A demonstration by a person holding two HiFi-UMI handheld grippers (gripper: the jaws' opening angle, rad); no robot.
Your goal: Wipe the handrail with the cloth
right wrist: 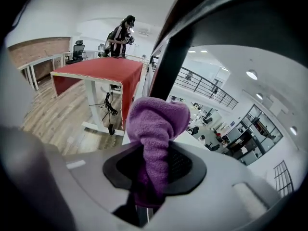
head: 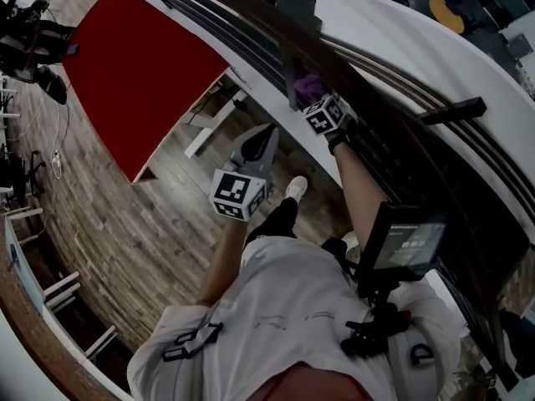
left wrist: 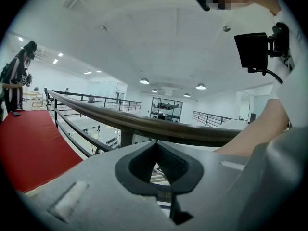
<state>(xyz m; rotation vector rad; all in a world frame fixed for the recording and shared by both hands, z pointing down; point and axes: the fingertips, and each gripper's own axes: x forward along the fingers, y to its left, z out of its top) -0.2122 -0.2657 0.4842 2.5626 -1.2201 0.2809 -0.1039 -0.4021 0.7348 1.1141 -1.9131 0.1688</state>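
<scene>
The dark brown handrail curves from the top left down to the right. My right gripper is up against it, shut on a purple cloth. In the right gripper view the cloth sticks up between the jaws of the right gripper, with the handrail close overhead and a dark post behind it. My left gripper hangs lower, away from the rail, over the floor. In its own view the left gripper is shut on nothing, and the handrail crosses just beyond it.
A red-topped table stands to the left on the wooden floor. A person stands at its far end. Thin lower rails run under the handrail. Beyond the railing lies an open drop to a lower office floor. A small monitor is mounted at my chest.
</scene>
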